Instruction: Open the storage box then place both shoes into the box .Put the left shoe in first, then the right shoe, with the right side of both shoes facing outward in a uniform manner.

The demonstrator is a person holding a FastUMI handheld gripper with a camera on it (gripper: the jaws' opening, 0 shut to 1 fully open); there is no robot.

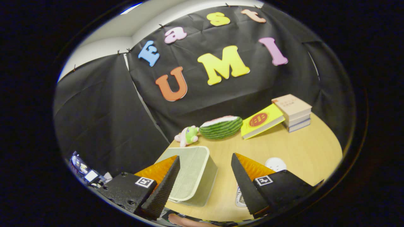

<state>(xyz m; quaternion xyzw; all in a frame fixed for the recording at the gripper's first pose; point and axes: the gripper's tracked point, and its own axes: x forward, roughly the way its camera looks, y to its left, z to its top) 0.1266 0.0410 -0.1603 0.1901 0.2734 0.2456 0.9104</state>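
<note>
1. The gripper [205, 181] hangs above the light wooden tabletop [284, 148]; its two black fingers with orange backing [164, 186] are spread wide and hold nothing.
2. The task's thing, a pale grey-green fabric storage box with a cream-edged lid [192, 173], sits just ahead of the fingers, toward 10 o'clock, partly behind the left finger. The lid looks closed and flat.
3. A white shoe [275, 164] peeks out beyond the right finger, at about 2 o'clock; another white piece [240, 197] low beside that finger may be the second shoe, cannot tell.
4. Judged step: opening the box, not yet begun.
5. To do it well: shift toward 10 o'clock, centre the lid's near cream rim between the fingers, pinch the rim only, then lift in an arc about the far hinge side.
6. Risk: soft box may slide or tip, so lift slowly.
7. Far clutter (watermelon-shaped cushion [221, 126], yellow book [262, 120]) lies well apart.
</note>
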